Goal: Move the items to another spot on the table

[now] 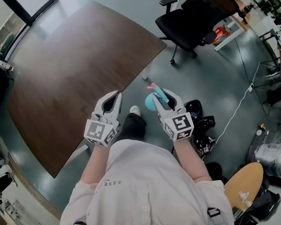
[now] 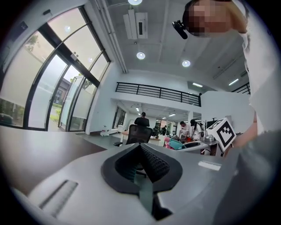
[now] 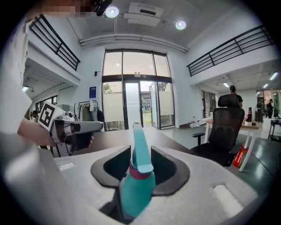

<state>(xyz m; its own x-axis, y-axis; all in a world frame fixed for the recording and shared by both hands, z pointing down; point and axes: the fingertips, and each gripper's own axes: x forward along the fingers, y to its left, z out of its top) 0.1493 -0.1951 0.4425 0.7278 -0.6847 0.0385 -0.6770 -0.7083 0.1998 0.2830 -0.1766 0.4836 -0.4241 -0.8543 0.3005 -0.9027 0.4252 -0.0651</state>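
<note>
Your table [image 1: 72, 68] spreads wide and unobstructed from 9 to 12 o'clock, black office chair [image 1: 192, 23] standing past its far corner at 1 o'clock, black gear [image 1: 200, 123] heaped on the floor [image 1: 217, 76] at 3 o'clock just beside your right gripper [image 1: 164, 96], wooden stool [image 1: 242, 183] at 4 o'clock.

Teal bottle [image 3: 134, 193] w/ magenta collar [image 3: 140, 174] — brown wood-grain table [image 1: 62, 82].

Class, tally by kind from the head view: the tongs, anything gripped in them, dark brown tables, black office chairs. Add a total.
Tongs: 2, the left tongs and the right tongs
Spray bottles: 1, the teal spray bottle gripped in the right tongs
Tables: 1, the dark brown table
Office chairs: 1, the black office chair
Total: 5
</note>
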